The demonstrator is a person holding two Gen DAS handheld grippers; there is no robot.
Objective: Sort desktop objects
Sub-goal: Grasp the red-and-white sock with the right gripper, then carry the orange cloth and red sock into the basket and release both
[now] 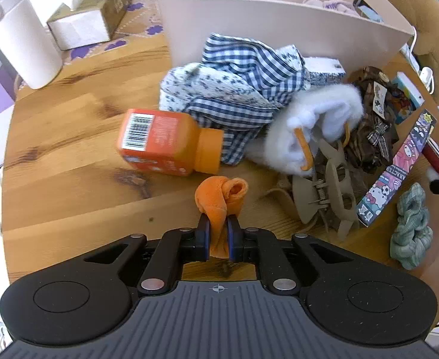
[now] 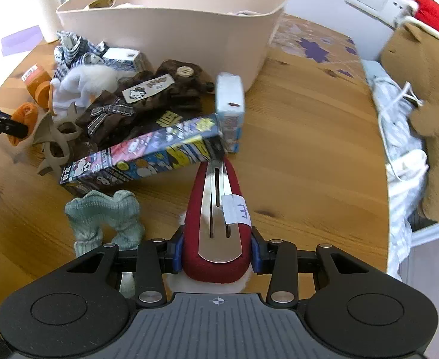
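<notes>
The left gripper [image 1: 218, 233] is pinched nearly closed on a small orange cloth [image 1: 221, 202], whose rolled end bulges out past the blue pads above the wooden table [image 1: 69, 161]. The right gripper [image 2: 218, 254] is clamped on the sides of a red hair clip [image 2: 216, 257] with a silver metal strip along its top and a small white label stuck on it; the clip sits between the pads with its narrow end pointing toward a long cartoon box [image 2: 141, 155]. Just ahead of the orange cloth an orange bottle [image 1: 165, 143] lies on its side, its cap touching a heap of blue checked and flowered cloth [image 1: 234, 86]. Beside that heap lie a white fluffy toy [image 1: 318, 122], a tan claw clip [image 1: 330, 197] and a brown bow [image 1: 372, 125]. A pale green scrunchie [image 2: 105, 218] lies on the table just left of the right gripper. A beige basket [image 2: 171, 30] stands behind the pile, with soft things showing over its rim. A small blue and white carton [image 2: 230, 107] stands at the end of the cartoon box, near the basket. A white canister [image 1: 19, 36] and a tissue box [image 1: 90, 15] stand well off to the far left.
</notes>
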